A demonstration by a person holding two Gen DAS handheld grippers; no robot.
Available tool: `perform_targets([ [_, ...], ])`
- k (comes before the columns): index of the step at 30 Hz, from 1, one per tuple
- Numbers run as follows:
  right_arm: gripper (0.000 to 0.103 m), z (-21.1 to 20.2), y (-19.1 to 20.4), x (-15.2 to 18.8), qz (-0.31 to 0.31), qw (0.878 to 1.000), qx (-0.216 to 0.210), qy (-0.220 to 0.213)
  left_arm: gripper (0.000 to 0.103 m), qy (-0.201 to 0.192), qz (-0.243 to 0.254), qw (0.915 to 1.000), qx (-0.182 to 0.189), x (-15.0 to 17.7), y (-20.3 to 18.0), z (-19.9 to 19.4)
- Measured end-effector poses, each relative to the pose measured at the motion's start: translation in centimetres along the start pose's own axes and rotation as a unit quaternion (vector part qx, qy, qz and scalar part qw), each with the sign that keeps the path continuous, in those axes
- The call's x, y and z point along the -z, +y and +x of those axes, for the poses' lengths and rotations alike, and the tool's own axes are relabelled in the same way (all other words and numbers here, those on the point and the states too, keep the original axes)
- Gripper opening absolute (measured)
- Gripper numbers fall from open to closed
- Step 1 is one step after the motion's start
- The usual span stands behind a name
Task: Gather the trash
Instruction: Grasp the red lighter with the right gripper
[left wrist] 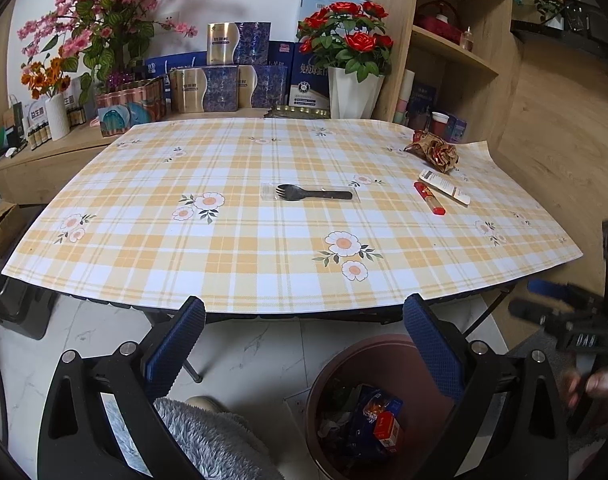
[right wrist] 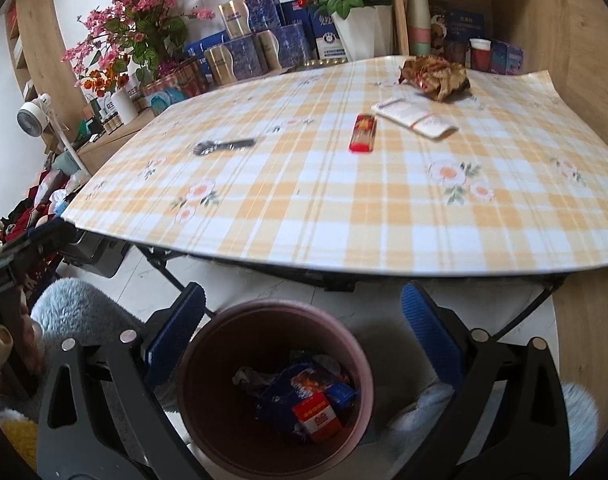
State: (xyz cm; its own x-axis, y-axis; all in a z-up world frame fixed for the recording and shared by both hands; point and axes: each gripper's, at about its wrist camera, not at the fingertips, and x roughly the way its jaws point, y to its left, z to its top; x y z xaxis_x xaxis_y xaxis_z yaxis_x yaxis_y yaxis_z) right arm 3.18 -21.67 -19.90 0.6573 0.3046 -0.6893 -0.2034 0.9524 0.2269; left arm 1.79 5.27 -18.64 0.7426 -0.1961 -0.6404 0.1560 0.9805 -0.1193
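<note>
Since the wrapped plastic fork lies mid-table on the checked tablecloth, well apart from the other litter, I judge it the likeliest pick; it looks light and stiff, its clear sleeve probably slippery, so I would pinch across the handle; its long axis runs left to right in the left view, tines leftward; further right lie a red packet, a white sachet and a crumpled brown wrapper; below the table edge, the bin already holds trash; my left gripper and right gripper both gape wide, empty.
</note>
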Motion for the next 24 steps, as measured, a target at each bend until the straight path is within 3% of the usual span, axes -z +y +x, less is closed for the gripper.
perform_targets([
  [9, 0.096, 1.9, -2.2, -6.6, -0.033, 0.999, 0.016, -0.017, 0.097, 0.006, -0.040, 0.9992, 0.000, -0.7, 1.3, 1.0],
  [11, 0.085, 3.2, -2.7, -8.4, -0.037, 0.999, 0.017, -0.016, 0.097, 0.009, -0.053, 0.9986, 0.002, -0.9, 1.6, 1.4],
  [15, 0.078, 7.1, -3.7, -11.6, -0.027, 0.999, 0.028, 0.004, 0.097, 0.016, -0.063, 0.9979, 0.006, -1.3, 1.6, 2.4],
  [18, 0.066, 10.6, -4.3, -13.5, -0.020, 0.999, 0.040, 0.030, 0.097, 0.012, -0.062, 0.9980, 0.007, -1.6, 1.4, 2.8],
  [24, 0.053, 15.1, -4.6, -14.7, -0.002, 0.995, 0.064, 0.075, 0.097, 0.022, -0.068, 0.9975, 0.005, -2.0, 1.7, 3.6],
])
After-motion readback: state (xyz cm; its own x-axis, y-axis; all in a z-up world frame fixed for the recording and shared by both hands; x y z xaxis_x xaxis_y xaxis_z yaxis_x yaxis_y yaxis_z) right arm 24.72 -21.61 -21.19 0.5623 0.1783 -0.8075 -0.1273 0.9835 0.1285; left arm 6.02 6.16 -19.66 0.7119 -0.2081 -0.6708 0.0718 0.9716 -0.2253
